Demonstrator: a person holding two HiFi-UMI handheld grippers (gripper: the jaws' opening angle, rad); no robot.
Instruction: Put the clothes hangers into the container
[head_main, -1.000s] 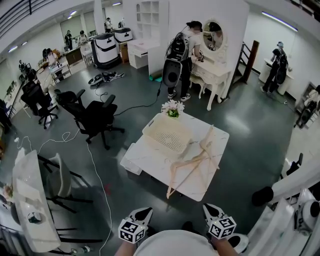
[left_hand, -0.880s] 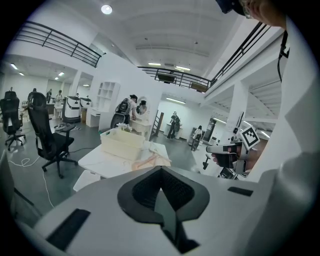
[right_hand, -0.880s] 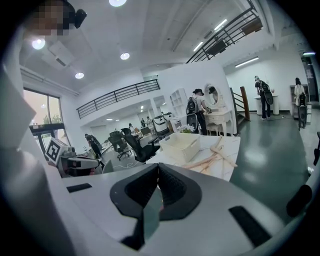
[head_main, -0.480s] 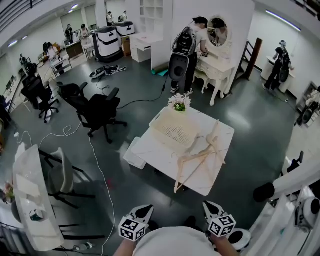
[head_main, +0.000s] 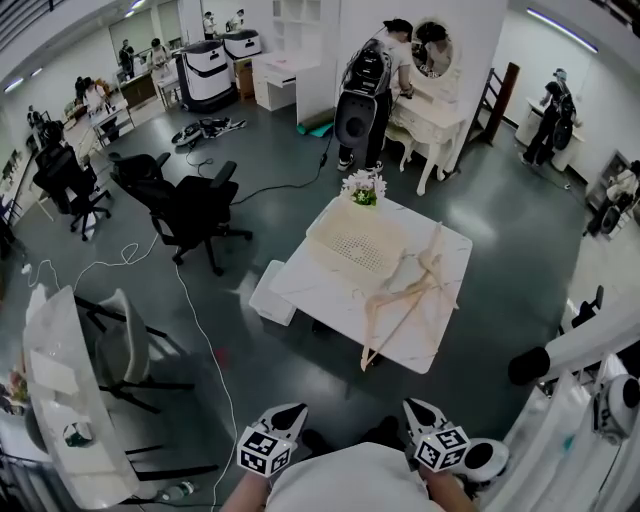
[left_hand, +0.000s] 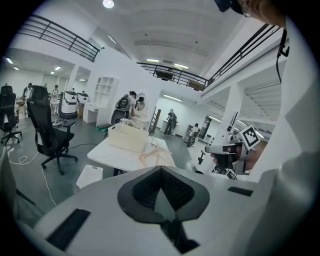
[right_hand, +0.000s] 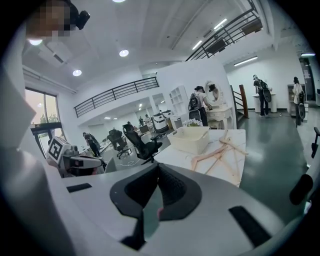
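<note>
Out in the middle of the dark, glossy floor (head_main: 500, 250) stands a low white table (head_main: 310, 285). The cream container (head_main: 358, 245) sits on its far left part, and a small bunch of flowers (head_main: 364, 188) stands just behind it at the far corner. The wooden clothes hangers (head_main: 410, 295) lie in a loose heap on the tabletop just to the right of the container, none of them in it. One long piece pokes out past the near edge. A white bin (head_main: 270, 293) rests on the floor against the table's left side.

The left gripper (head_main: 293, 411) and the right gripper (head_main: 413, 406) are held low, close to the person's body and well apart from the table. Each has its jaws pressed together with nothing between them; both point toward the table.

Around the room are two black office chairs (head_main: 195, 215) to the left, and a white cable (head_main: 195, 330) trails across the floor near them. Beyond the table a person (head_main: 372, 75) stands at a white vanity with an oval mirror (head_main: 432, 47). Farther back there are white shelves (head_main: 300, 30) and more people at workbenches. A railed gallery (right_hand: 117, 92) runs high along the wall under the ceiling lights.
</note>
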